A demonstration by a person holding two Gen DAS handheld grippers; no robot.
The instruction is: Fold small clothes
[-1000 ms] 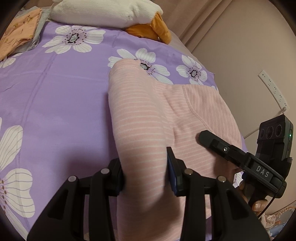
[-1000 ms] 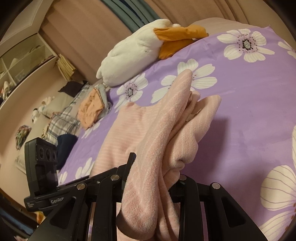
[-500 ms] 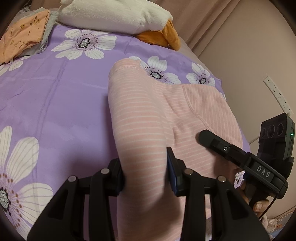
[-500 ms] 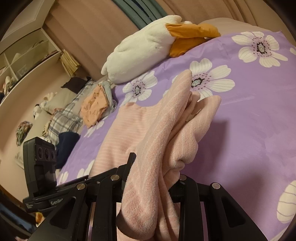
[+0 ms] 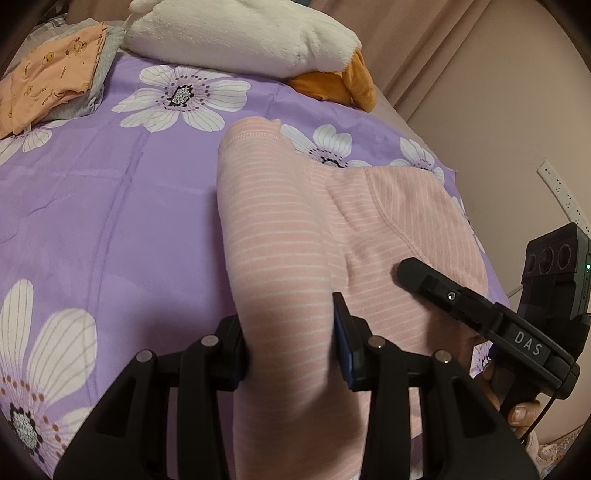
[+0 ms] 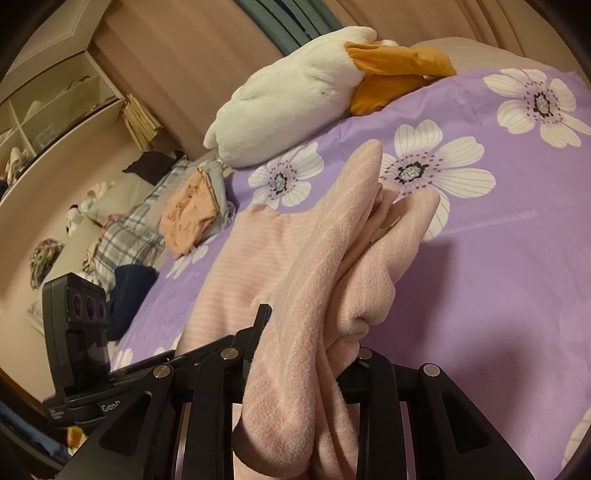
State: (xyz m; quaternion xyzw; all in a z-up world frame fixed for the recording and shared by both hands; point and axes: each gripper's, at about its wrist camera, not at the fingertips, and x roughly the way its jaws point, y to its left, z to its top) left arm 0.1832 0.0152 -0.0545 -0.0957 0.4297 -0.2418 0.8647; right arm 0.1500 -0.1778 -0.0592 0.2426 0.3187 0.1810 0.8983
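From the left wrist camera, the left gripper (image 5: pixel 290 345) has its two fingers closed on a fold of the pink striped garment (image 5: pixel 295 236), which runs forward from the grip across the purple flowered bedspread (image 5: pixel 110 229). Compared with a second ago the grip looks the same, but the bedspread has slid down the frame: the white plush toy (image 5: pixel 236 33) and the orange folded clothes (image 5: pixel 44 81) at the far edge now show more fully, and a big flower has come in at lower left. The right gripper (image 5: pixel 476 317) appears here from the side, lying over the garment's right part; this view does not show how its fingers stand.

From the right wrist camera, the right gripper (image 6: pixel 306 354) is clamped on a bunched, thick wad of the same garment (image 6: pixel 332 258), lifted off the bed, while the rest lies flat to the left. The plush toy (image 6: pixel 295 96) sits lower and nearer the middle than before. Only this view shows the shelf unit (image 6: pixel 55 99), the plaid fabric (image 6: pixel 125 236) and the left gripper's camera block (image 6: pixel 77 325).
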